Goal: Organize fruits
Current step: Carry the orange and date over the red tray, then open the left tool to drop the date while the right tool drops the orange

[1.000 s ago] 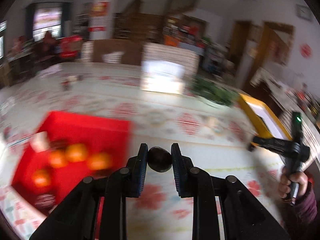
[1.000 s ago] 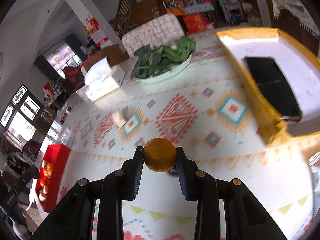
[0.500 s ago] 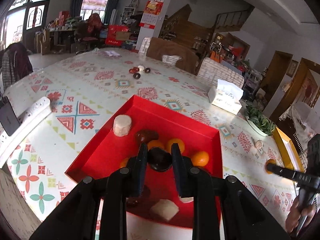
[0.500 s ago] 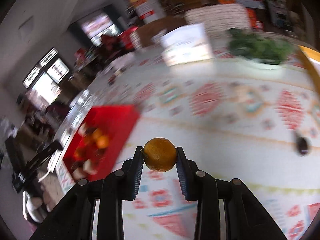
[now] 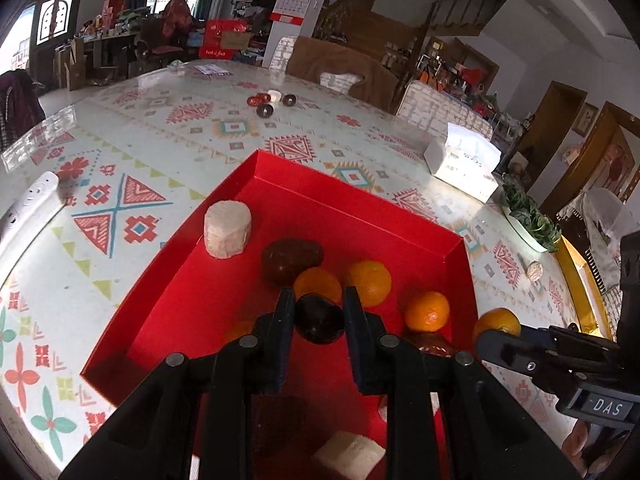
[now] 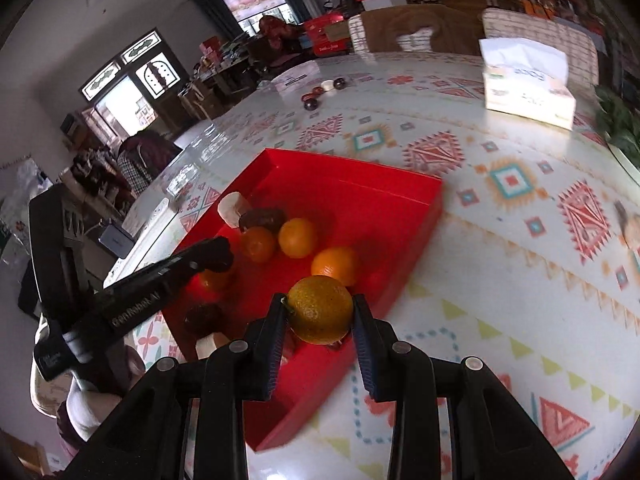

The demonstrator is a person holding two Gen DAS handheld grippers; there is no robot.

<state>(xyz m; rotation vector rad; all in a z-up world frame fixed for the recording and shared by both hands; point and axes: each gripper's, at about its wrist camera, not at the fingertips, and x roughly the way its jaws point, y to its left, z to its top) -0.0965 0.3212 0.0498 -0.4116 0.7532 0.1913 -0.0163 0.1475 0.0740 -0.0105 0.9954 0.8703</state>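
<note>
A red tray [image 5: 352,208] [image 6: 384,184] on the patterned table holds several oranges [image 5: 368,282], dark brown fruits [image 5: 290,258] and pale cake pieces [image 5: 227,229]. My left gripper [image 5: 319,316] is shut on a dark brown fruit [image 5: 320,320] and holds it above the tray's middle. My right gripper [image 6: 318,312] is shut on an orange [image 6: 320,308] above the tray's near right edge; it also shows in the left wrist view [image 5: 498,330]. The left gripper shows in the right wrist view [image 6: 224,258] over the tray.
A tissue box [image 5: 460,166] [image 6: 524,82] and a plate of greens [image 5: 528,216] stand at the far right. Small dark and red fruits [image 5: 266,104] [image 6: 316,94] lie far across the table. A yellow tray [image 5: 580,280] is at the right; a white power strip [image 5: 24,212] at the left.
Both grippers have swung over to the red tray with their fruits still held. The left one has come lower over the tray's middle; the right one has reached its right edge.
</note>
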